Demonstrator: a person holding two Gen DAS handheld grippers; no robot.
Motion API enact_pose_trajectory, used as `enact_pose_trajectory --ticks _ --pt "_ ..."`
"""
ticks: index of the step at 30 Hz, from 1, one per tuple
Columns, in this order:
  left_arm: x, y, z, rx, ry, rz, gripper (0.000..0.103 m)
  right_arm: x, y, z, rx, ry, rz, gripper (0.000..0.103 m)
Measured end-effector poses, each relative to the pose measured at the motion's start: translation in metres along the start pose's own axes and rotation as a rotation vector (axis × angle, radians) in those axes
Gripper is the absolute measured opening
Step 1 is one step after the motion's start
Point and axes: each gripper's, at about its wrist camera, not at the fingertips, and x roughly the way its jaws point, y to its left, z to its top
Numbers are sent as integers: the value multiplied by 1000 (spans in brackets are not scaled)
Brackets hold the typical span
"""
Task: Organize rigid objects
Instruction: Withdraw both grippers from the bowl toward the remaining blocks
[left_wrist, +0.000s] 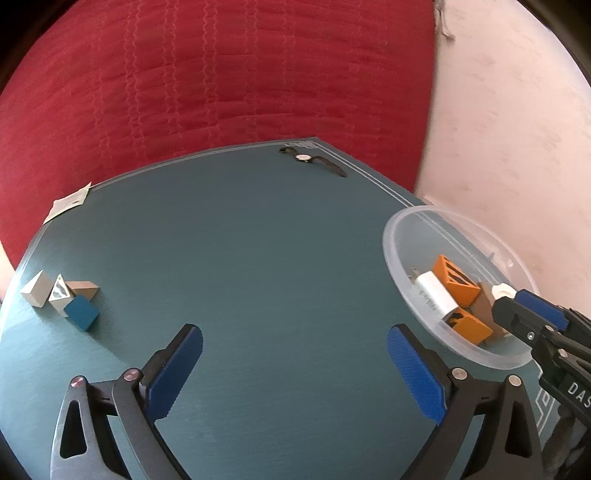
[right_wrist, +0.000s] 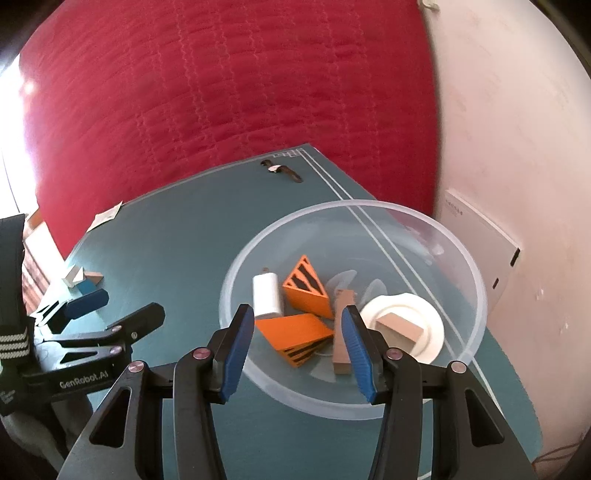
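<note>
the clear round plastic bowl (right_wrist: 236, 295) stood near the right edge of the dark teal bench (left_wrist: 258, 258), and it already carried most of the rigid pieces: two orange wedge blocks with black stripes (right_wrist: 306, 291), a white rectangular charger-like block (right_wrist: 266, 295), a tan wooden bar (right_wrist: 341, 354), and a tan wooden block (right_wrist: 400, 328) resting on a white round lid (right_wrist: 432, 336) (all lying loose, touching one another at the bottom).

the right tongs (right_wrist: 299, 350) hung over the bowl's near rim, its blue pads partly spread with nothing pinched between them; the pieces seen between the pads lay below in the bowl. judged from that, a drop into the bowl looked just finished.

the left tongs (left_wrist: 295, 369) were spread wide over bare bench, holding nothing, and pointed toward the far left.

still outside the bowl sat a small cluster near the bench's left edge: a blue cube (left_wrist: 81, 314), a white triangular prism (left_wrist: 37, 288), a white-and-silver pyramid piece (left_wrist: 61, 295) and a tan wedge (left_wrist: 86, 288), packed against each other. the next move likely called for the left tongs to reach across, pick the blue cube off the front of the cluster without scattering its neighbours, and bring it over the rim.

a dark-strapped wristwatch (left_wrist: 314, 160) lay at the far edge, well apart, and a white paper slip (left_wrist: 68, 203) at the far left corner.
</note>
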Motion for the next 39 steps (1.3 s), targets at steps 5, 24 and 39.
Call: enact_pose_trajectory --ticks 5,24,39 --pt "-1 12 -1 -8 0 27 102 -1 15 0 -41 -9 10 51" --pt "-10 66 -9 -51 3 133 102 30 92 4 -164 52 131 51" --pt "-23 155 -23 -166 18 277 102 67 155 -1 -247 144 247 51"
